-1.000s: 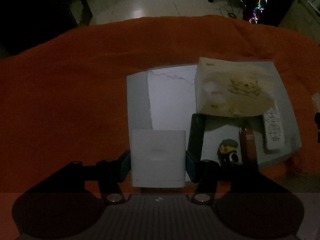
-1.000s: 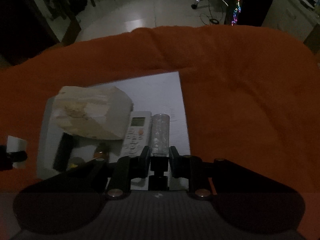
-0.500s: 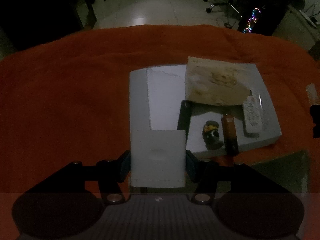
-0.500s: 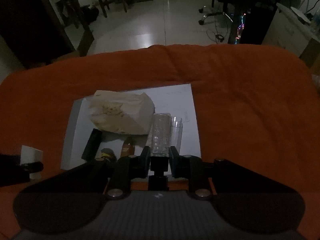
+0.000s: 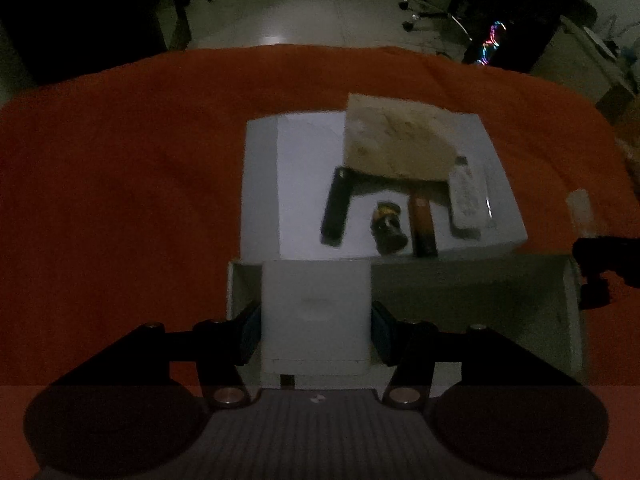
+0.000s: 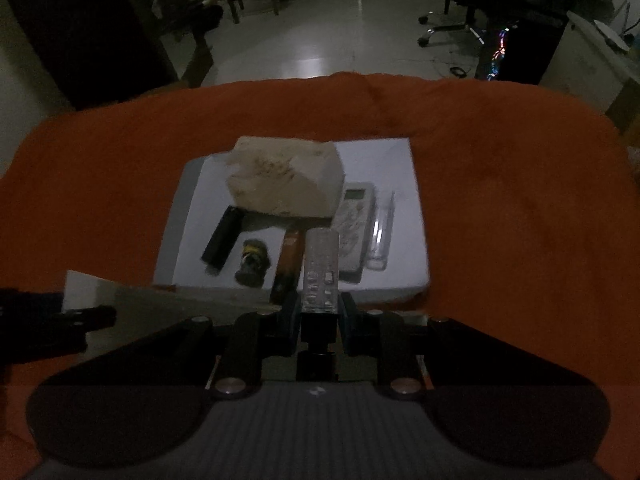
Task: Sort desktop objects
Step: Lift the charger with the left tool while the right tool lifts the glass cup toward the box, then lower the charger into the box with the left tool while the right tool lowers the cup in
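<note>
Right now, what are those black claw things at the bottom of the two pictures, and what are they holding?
They are two grabbing tools, each held by a person, with a camera on each looking along its two fingers. One picture comes from the left tool, the other from the right.

The left gripper squeezes a white box. The right gripper squeezes a clear tube.

Below is an orange cloth. On it lies a white board carrying a tissue pack, a white remote, a black bar, a brown stick and a small dark figure. Nearer the camera sits an open tray.
</note>
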The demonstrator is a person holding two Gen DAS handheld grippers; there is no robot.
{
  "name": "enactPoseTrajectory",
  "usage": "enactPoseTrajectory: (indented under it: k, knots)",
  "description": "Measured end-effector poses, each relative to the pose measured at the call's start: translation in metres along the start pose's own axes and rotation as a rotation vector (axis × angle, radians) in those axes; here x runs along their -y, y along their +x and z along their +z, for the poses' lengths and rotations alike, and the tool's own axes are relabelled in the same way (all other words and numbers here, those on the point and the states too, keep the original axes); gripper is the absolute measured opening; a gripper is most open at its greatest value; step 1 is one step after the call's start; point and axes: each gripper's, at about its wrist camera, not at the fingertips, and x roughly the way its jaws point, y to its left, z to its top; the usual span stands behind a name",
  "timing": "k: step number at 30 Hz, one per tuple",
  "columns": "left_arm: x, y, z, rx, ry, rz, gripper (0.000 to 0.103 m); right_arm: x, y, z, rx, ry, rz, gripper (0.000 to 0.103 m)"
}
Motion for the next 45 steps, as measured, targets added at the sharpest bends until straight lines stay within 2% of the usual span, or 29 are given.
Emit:
enactPoseTrajectory:
  k: [11, 22, 37, 45]
  knots:
    - [0.029, 0.015, -0.036, -0.042, 0.027, -0.007, 0.051, -0.017, 0.022, -0.048, -0.077, 0.002, 0.058, 0.022]
    - [0.052, 0.071, -0.058, -0.089, 0.033, 0.003, 0.051, -0.01, 0.067, -0.071, -0.156, 0.039, 0.073, 0.022]
    - [0.051, 0.125, -0.062, -0.11, 0.001, 0.038, 0.051, 0.003, 0.126, -0.09, -0.206, 0.048, 0.031, 0.022]
    - [0.049, 0.14, -0.065, -0.13, 0.004, 0.053, 0.051, 0.008, 0.148, -0.097, -0.229, 0.058, 0.021, 0.022]
